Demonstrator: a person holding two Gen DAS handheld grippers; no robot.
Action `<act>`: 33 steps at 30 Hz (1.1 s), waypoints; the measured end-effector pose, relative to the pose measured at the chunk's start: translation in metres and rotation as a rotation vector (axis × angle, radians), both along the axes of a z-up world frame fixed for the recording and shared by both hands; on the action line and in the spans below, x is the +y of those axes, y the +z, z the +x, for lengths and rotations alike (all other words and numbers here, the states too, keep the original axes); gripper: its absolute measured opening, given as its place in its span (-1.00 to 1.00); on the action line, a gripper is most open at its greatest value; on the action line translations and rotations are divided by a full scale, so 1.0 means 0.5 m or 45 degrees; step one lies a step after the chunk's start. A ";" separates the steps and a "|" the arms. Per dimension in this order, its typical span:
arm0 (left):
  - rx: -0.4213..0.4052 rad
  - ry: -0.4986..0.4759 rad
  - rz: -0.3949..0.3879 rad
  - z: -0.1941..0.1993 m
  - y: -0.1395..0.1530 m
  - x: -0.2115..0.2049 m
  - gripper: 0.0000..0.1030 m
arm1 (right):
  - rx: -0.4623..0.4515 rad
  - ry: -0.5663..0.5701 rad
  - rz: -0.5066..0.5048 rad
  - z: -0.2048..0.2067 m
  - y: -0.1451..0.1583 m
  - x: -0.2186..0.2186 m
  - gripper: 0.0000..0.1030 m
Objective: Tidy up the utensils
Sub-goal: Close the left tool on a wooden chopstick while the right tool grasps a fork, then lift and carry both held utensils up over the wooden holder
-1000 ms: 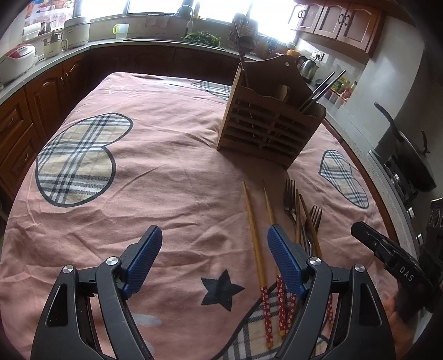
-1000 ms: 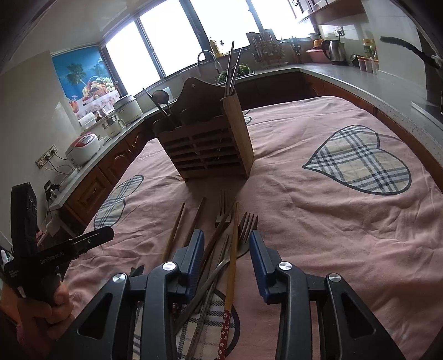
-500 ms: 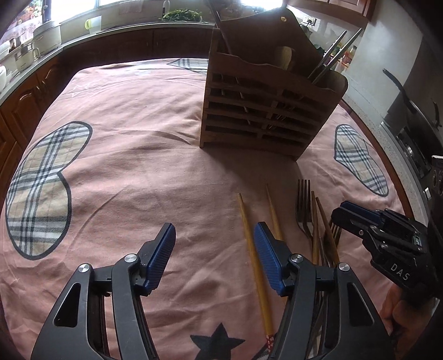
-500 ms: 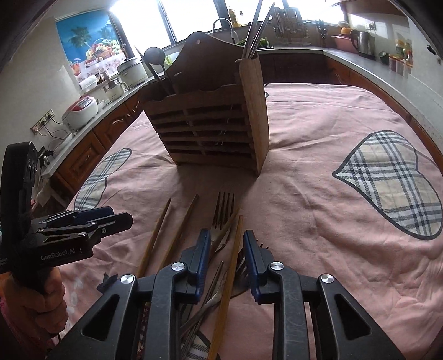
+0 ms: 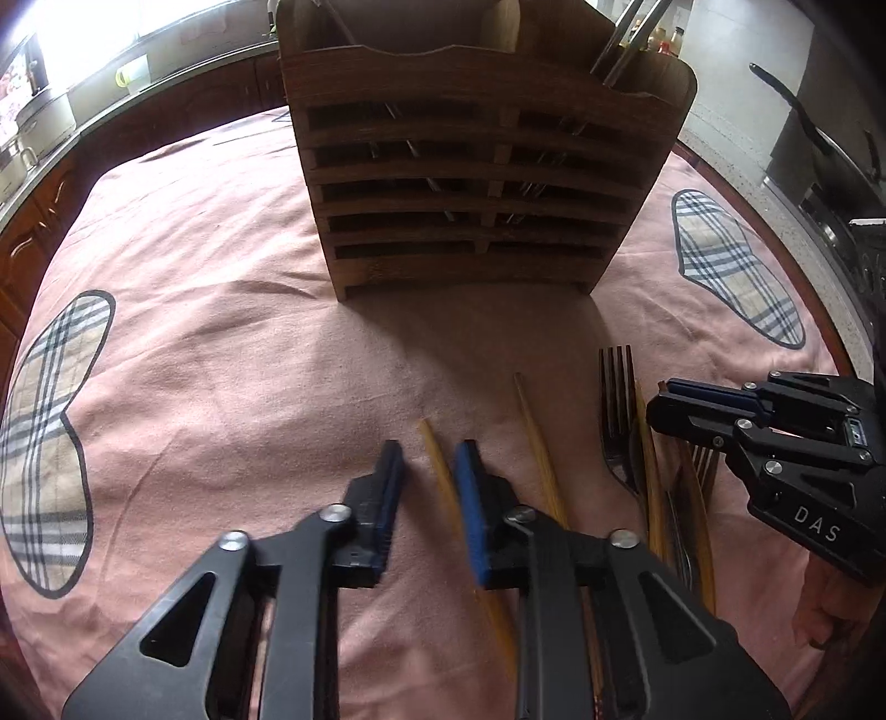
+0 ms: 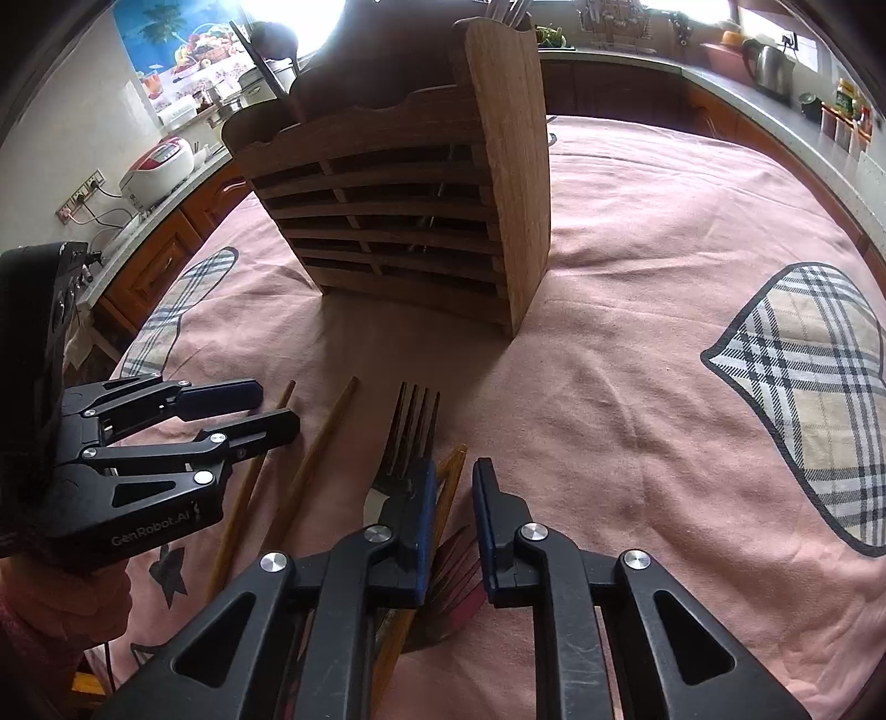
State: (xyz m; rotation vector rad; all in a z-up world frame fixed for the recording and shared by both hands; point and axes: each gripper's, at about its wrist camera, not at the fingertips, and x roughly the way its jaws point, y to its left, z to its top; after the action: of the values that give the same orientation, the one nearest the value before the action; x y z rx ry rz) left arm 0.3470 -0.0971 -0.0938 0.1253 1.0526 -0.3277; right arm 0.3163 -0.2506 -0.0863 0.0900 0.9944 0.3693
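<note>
A slatted wooden caddy (image 5: 476, 183) stands upright at the far middle of a pink cloth (image 5: 221, 343) with plaid hearts. Metal utensils (image 5: 626, 39) stick up from its right compartment, and a dark ladle (image 6: 271, 50) rises from the left one. On the cloth in front of it, near and to the right, loose pieces lie side by side, pointing toward the caddy: a pale chopstick (image 5: 437, 465), a second chopstick (image 5: 537, 437), a dark fork (image 5: 617, 410) with tines toward the caddy, then more wooden sticks (image 5: 650, 471) partly under the right tool.

The left gripper (image 5: 426, 471) sits low over the cloth with its blue pads (image 5: 470, 498) at a narrow gap, straddling the pale chopstick; whether the pads press on it cannot be told.

The right gripper (image 6: 451, 509) is likewise set narrow, its left pad over the neck of the fork (image 6: 412, 426) and a wooden stick (image 6: 448, 471) lying in the gap. Contact there cannot be made out either.
</note>
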 end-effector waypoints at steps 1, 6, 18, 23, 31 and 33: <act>0.004 -0.001 -0.012 0.001 0.001 0.003 -0.82 | 0.002 -0.003 0.015 -0.002 0.000 -0.004 -0.79; -0.011 0.011 -0.058 -0.011 0.013 0.015 -0.91 | -0.026 -0.037 0.097 -0.021 0.016 -0.023 -0.88; -0.134 0.114 -0.287 -0.106 0.130 0.126 -0.91 | -0.202 -0.148 0.271 -0.112 0.115 -0.071 -0.91; -0.192 0.133 -0.339 -0.153 0.176 0.159 -0.91 | -0.266 -0.175 0.303 -0.143 0.149 -0.075 -0.91; -0.268 0.144 -0.384 -0.217 0.229 0.192 -0.91 | -0.362 -0.190 0.301 -0.189 0.193 -0.071 -0.91; -0.286 0.148 -0.392 -0.231 0.237 0.198 -0.91 | -0.386 -0.193 0.299 -0.201 0.204 -0.071 -0.91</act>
State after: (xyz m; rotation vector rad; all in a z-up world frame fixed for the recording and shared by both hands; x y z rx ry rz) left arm 0.2313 0.0016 0.0246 -0.1718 0.7732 -0.3577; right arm 0.2158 -0.2861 0.0156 0.3112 0.6379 0.3469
